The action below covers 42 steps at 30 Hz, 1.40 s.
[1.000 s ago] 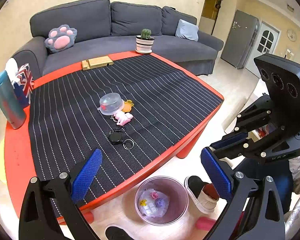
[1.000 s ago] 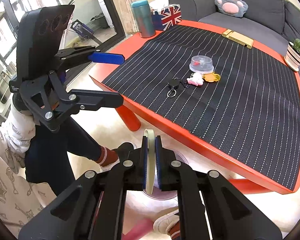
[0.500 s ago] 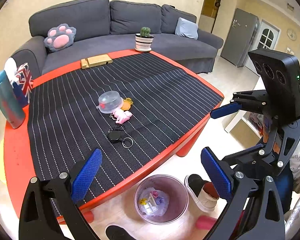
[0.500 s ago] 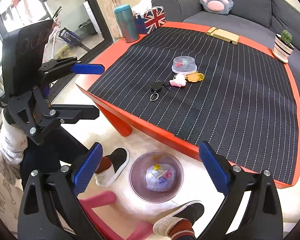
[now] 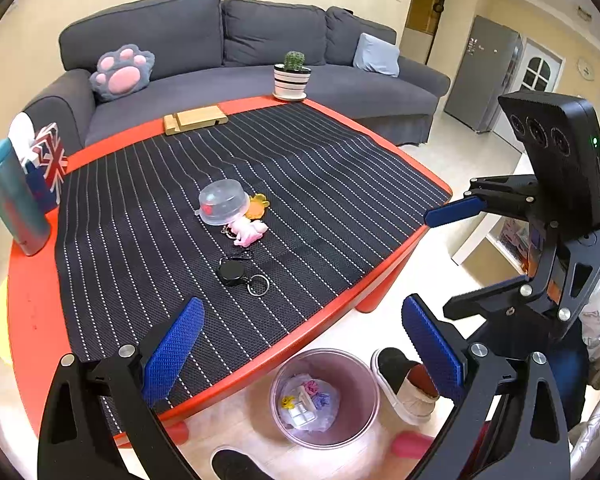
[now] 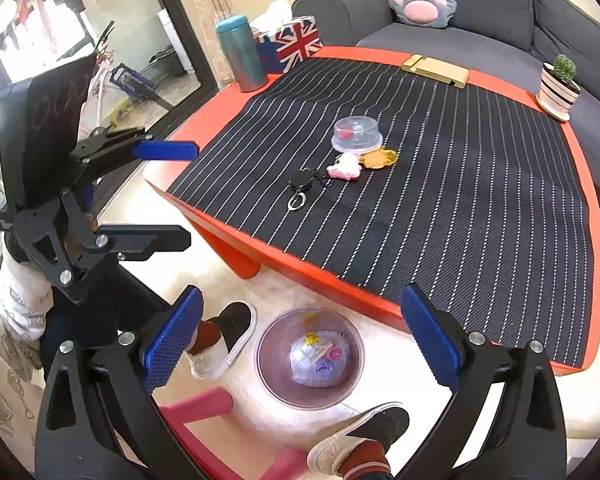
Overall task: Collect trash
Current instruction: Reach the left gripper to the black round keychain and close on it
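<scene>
Right wrist view, right tongs (image 6: 300, 344) released above trash bin (image 6: 278, 394) at six o'clock, left tongs (image 5: 300, 344) released too, keychains (image 6: 344, 168) on tabletop (image 6: 580, 148) at twelve.

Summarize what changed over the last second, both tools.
The right tool, a second ago shut on a thin flat pale piece over the trash bin, has opened and let it go; its jaws now stand wide and empty. The left tool stayed open. The clear lidded container, pink charm and key reel stayed put on the mat.
</scene>
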{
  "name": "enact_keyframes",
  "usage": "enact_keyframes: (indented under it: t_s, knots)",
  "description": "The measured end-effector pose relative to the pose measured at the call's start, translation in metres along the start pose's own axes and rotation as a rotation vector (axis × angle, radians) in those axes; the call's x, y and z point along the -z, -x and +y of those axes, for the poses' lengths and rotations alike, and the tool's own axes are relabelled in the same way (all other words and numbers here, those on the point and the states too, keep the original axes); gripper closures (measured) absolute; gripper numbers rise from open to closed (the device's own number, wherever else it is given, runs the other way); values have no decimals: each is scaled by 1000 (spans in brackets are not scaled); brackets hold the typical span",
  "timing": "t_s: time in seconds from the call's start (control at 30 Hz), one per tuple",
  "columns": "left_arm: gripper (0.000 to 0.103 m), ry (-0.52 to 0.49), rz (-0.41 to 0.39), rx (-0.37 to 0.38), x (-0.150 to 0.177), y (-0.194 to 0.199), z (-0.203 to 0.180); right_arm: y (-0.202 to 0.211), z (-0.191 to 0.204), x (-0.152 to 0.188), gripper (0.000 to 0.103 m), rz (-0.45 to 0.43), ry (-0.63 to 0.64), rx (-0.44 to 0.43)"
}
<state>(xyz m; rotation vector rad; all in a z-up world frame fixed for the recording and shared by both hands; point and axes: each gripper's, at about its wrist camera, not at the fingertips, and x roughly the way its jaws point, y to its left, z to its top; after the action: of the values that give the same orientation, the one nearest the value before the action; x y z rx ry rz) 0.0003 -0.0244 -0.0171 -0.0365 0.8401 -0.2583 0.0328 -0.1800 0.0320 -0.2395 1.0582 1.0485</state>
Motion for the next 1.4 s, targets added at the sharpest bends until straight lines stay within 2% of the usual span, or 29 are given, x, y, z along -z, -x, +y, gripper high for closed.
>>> enact_keyframes:
  t_s: [0.47,0.73,0.87,1.13,1.27,1.37,1.4]
  knots:
    - [8,50,54,-76,-29,-34,27,1,-34,-24,6,-49,-77,41]
    - [8,92,135,-111,-42,-67,43,-10,-43,-26,6,-37,-90,50]
    - [8,111,176,-132,-43,-85,48,-12,-47,-26,6,-41,-85,84]
    - [8,95,241,-175,-35,-112,48,-9,-53,-19,6,-44,-99,75]
    - [20,92,253,-188,-32,-117,48,-7,-57,-17,6,-46,-110,78]
    - [35,86,265,-195,-31,-120,47,-7,-59,-16,6,-46,-117,79]
    - [37,86,264,-194,-31,-120,47,-6,-60,-15,6,-46,-117,78]
